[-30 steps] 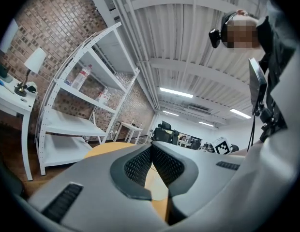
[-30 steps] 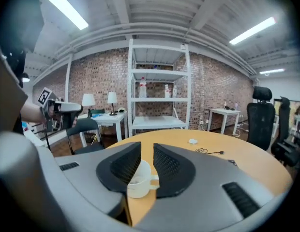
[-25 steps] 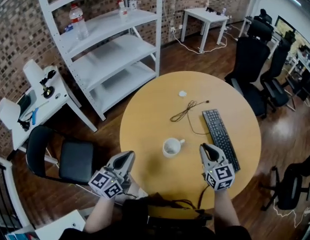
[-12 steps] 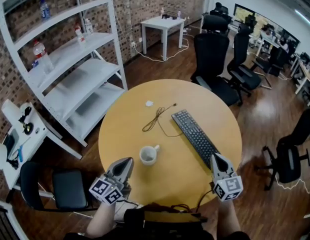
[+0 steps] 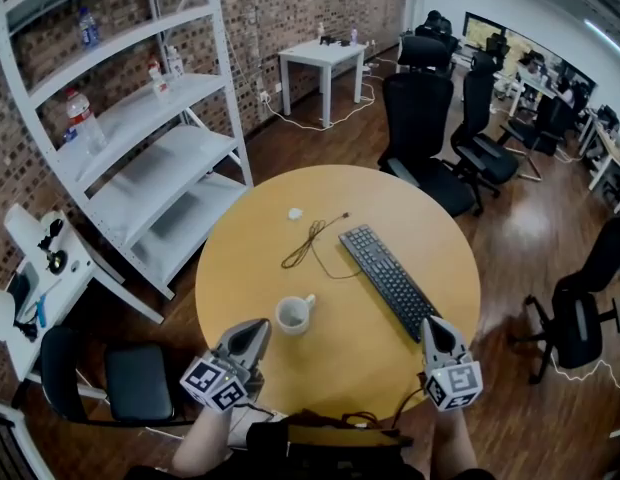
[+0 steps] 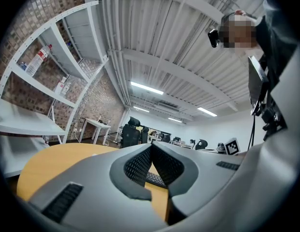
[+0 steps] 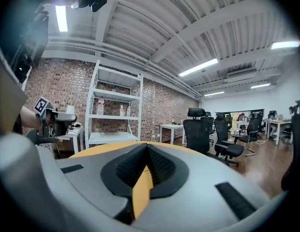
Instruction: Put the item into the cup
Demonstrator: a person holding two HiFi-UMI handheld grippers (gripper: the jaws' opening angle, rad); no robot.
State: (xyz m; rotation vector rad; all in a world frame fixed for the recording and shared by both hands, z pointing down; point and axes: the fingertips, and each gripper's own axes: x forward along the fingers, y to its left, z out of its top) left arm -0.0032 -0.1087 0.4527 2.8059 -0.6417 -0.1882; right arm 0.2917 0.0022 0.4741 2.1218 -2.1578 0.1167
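Change: against a second ago the head camera has swung, so the whole round tabletop (image 5: 245, 258) now sits mid-view; between the last half second and now almost nothing differs; both grippers hold at the near rim.
Meaning for task: no approach seems to have begun; nothing is picked up yet.
Left gripper (image 5: 255, 326): jaws closed tip to tip, nothing between them; just beside the cup, toward the person.
Right gripper (image 5: 436, 324): jaws closed and empty too; tip just beside the near end of the keyboard (image 5: 388, 279).
Cup (image 5: 293, 314): white, upright, handle to its right, near the front of the tabletop; appears empty.
Item: likely the small white piece (image 5: 294, 213) on the far side, well apart from the cup; too small to identify.
Edges: both grippers hang over the near rim; the item lies close to the far-left rim, so a careless push could send it off.
Open room: bare wood left of the cable (image 5: 310, 241) gives the left gripper a clear lane to the item; the keyboard and cable crowd the right gripper's path.
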